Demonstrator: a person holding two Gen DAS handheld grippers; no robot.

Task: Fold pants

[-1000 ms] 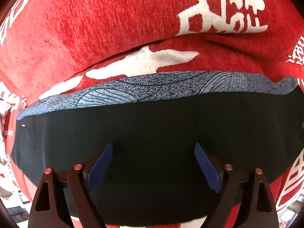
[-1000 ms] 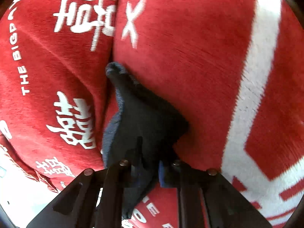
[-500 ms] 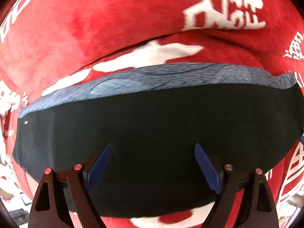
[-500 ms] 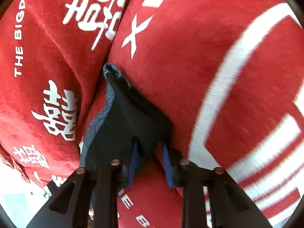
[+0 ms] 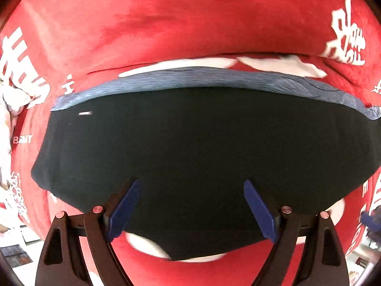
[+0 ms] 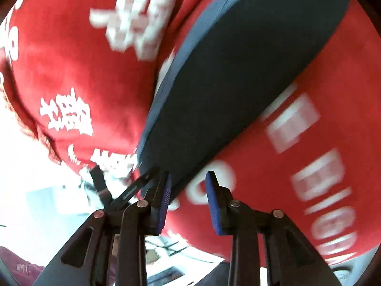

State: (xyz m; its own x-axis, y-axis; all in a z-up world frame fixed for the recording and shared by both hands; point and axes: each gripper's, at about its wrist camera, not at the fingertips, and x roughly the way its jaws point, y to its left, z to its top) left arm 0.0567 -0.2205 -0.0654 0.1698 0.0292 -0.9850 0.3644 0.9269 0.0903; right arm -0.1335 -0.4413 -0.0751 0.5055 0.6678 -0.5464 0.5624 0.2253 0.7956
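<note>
Right gripper (image 6: 188, 200): jaws part open, nothing between the pads. A second ago they were pinched on a bunched end of the pants (image 6: 238, 76); they have just been opening, and the cloth now lies clear of them, its near corner just beside the left pad. Judgement: the carried end has been let go, so this fold is laid.

Left gripper (image 5: 190, 205): jaws wide apart over the dark cloth, gripping nothing, as in the earlier frames.

Pants (image 5: 202, 155): lying flat as one broad dark panel, a blue-grey patterned band along the far edge, on the red blanket (image 5: 190, 23) with white lettering. Right view is motion-blurred.

Next, likely: smooth the stack or take a further fold.
</note>
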